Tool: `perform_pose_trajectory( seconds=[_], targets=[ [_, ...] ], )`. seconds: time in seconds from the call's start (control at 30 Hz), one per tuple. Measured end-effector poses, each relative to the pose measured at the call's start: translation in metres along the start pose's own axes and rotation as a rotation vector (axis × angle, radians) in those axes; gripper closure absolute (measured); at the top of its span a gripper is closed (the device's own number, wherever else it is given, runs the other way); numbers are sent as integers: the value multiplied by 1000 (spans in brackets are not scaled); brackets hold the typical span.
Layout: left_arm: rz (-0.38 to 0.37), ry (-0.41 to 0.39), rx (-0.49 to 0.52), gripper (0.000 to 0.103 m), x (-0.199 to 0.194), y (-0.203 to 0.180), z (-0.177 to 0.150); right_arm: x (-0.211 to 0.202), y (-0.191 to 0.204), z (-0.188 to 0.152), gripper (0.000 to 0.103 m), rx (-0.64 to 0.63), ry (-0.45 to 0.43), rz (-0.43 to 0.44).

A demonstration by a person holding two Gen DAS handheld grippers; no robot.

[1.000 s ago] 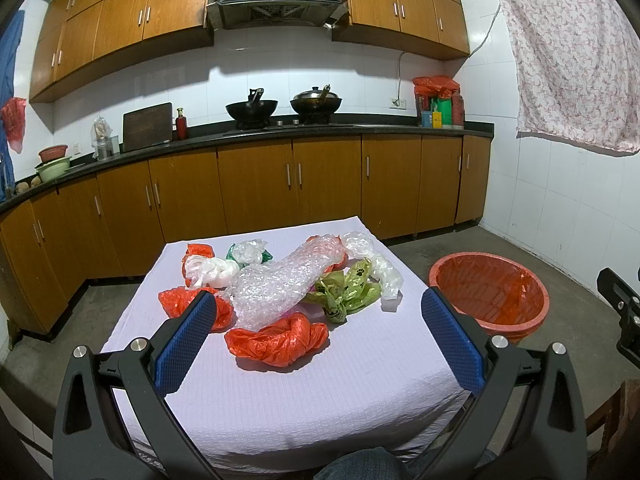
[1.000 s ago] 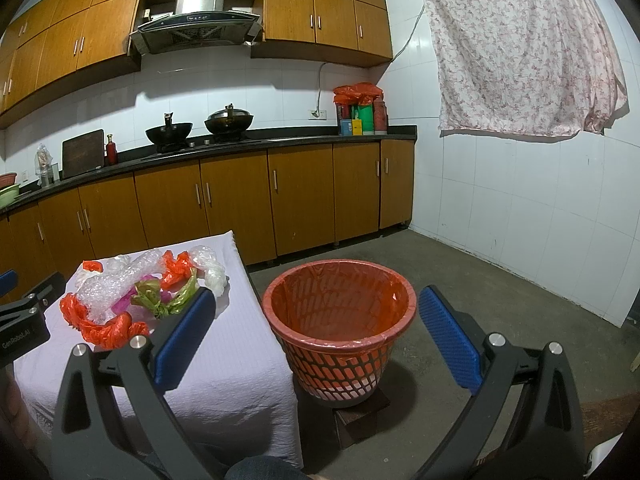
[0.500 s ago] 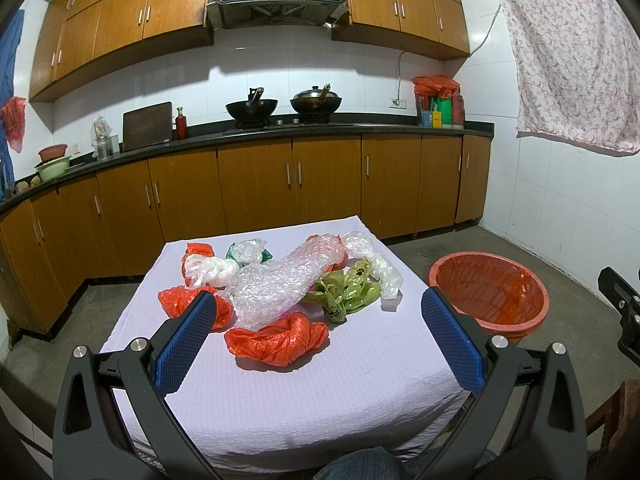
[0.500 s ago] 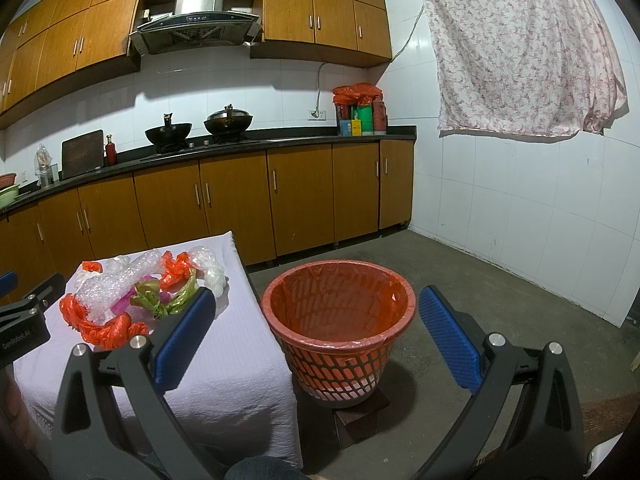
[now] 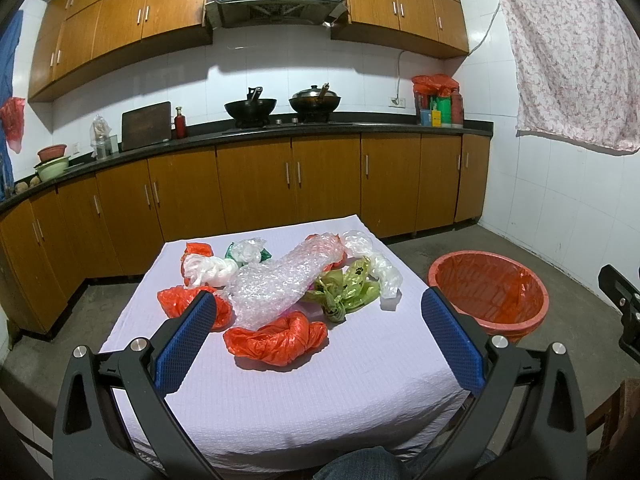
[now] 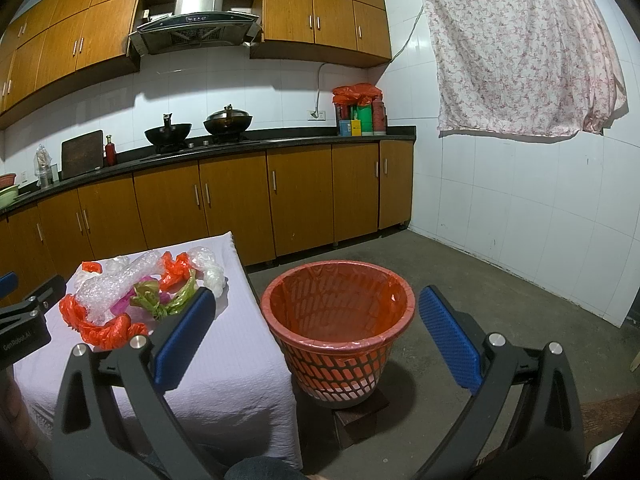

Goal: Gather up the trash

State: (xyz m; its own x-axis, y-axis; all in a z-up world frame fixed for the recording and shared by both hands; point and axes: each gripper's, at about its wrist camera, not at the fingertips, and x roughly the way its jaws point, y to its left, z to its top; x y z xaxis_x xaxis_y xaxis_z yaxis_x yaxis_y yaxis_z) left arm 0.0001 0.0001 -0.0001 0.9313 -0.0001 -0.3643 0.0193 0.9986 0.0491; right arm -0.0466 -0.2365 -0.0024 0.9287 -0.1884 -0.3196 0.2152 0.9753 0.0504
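Both tongs gape wide and empty: the left tongs (image 5: pixel 320 340) face the bench (image 5: pixel 360 380), the right tongs (image 6: pixel 316 336) face the orange basket (image 6: pixel 340 344) on the floor just right of it. Crumpled plastic trash (image 5: pixel 276 280) lies heaped mid-bench.

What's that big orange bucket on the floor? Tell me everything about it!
It's a round bin of orange plastic, wider at the top than the bottom. Its sides are a lattice of little holes. A thin orange bag lines it, folded over the rim. It stands upright on a dark block on the concrete floor, right beside the table. No trash shows inside it. Neither claw touches it.
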Motion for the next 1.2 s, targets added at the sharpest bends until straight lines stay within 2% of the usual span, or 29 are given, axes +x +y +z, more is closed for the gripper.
perform_pose_trajectory(
  seconds=[1.2],
  targets=[
    [10, 6, 3, 2, 0, 1, -1, 3, -5, -2, 4, 17, 17, 24]
  ],
)
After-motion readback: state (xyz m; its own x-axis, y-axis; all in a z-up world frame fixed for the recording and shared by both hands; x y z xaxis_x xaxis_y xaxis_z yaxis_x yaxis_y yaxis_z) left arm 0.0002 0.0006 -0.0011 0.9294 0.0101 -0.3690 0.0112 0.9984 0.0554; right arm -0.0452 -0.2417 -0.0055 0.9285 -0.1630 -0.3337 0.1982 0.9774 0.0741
